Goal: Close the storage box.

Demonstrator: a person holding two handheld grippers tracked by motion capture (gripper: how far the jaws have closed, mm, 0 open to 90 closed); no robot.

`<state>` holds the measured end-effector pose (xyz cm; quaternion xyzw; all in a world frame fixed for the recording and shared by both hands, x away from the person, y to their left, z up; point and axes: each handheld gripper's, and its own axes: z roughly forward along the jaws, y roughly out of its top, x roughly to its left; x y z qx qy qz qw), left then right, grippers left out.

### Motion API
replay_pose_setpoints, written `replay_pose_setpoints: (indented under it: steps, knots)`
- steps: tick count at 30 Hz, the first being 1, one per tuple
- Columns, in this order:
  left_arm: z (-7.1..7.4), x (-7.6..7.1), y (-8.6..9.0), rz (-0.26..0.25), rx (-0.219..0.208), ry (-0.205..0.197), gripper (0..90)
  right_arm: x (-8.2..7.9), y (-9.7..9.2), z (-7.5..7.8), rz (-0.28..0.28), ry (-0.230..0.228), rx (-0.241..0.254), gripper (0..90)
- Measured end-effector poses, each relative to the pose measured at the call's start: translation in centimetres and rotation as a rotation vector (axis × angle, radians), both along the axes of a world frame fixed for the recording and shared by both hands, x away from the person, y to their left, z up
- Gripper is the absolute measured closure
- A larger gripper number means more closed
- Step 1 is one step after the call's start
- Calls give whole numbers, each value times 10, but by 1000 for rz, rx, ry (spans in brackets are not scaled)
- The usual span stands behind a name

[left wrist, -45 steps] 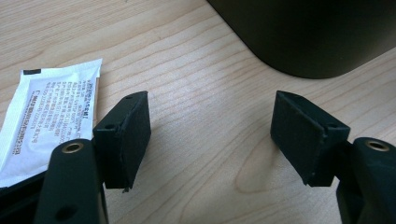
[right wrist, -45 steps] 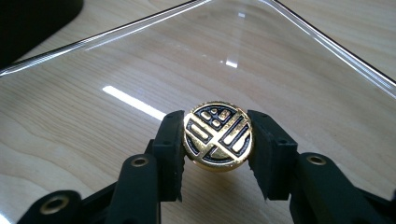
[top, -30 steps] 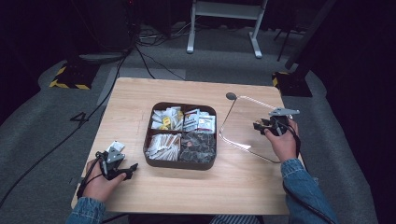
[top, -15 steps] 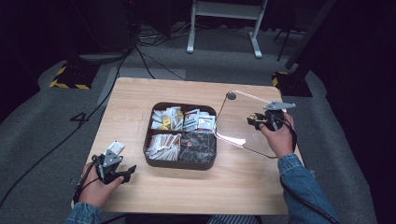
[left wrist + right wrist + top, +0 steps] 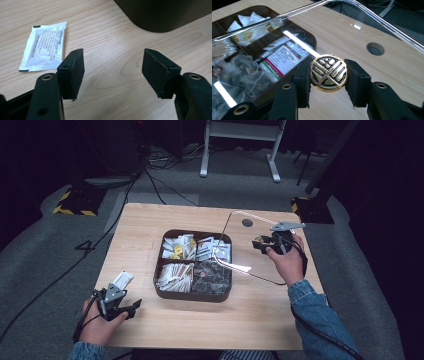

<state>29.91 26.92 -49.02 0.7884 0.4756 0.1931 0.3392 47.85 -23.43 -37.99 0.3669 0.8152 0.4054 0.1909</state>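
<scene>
A dark brown tray [image 5: 192,296] with four compartments of tea bags and sachets sits mid-table. My right gripper [image 5: 263,244] is shut on the round gold knob [image 5: 328,73] of a clear glass lid [image 5: 250,251]. The lid hangs tilted, its left edge over the tray's right side. Through the glass [image 5: 274,37] the sachets and the tray rim [image 5: 312,37] show. At the table's front left my left gripper [image 5: 132,309] is open, nothing between its jaws [image 5: 112,72]. A white sachet [image 5: 43,46] lies flat on the wood just left of it, beside the tray's corner [image 5: 162,12].
A round cable hole [image 5: 247,223] is in the table behind the lid. Bare wood runs along the front edge and the left side. Dark floor with cables and a stand lies beyond the table's far edge.
My right hand has lifted the lid by its knob and carried it left, so its edge now overlaps the tray. The left gripper has stayed by the sachet.
</scene>
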Motion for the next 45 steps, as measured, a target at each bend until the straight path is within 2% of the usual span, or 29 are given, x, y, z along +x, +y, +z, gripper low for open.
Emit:
replay_pose_setpoints:
  steps: [5,13,16,17,18,19,20,21,22,23,27,35,45]
  knots:
    - [0,2,0,-3,1,1,352,-1,21,3,30,13,8,590]
    - [0,5,-3,-16,9,4,353,-2,53,5,76,10,7,590]
    - [0,6,-4,-17,4,4,353,-4,71,5,110,8,1,590]
    - [0,6,-4,-18,5,3,353,-4,71,5,110,8,1,590]
    - [0,6,-4,-19,4,3,353,-4,81,5,125,11,5,590]
    - [0,7,-4,-19,2,3,353,-4,81,5,125,11,5,590]
    - [1,7,-4,-20,5,4,353,-5,90,4,142,12,5,590]
    - [1,7,-4,-20,5,4,353,-5,90,4,142,12,5,590]
    - [1,9,-5,-23,5,2,353,-5,100,3,152,12,4,590]
    - [1,9,-5,-23,5,2,353,-5,100,3,152,12,4,590]
    - [1,11,-9,-33,6,1,352,-5,121,-3,182,14,-3,590]
    - [1,15,-11,-42,6,1,352,-5,145,-13,207,28,6,590]
    - [1,19,-17,-61,7,3,348,-8,166,-26,233,38,12,590]
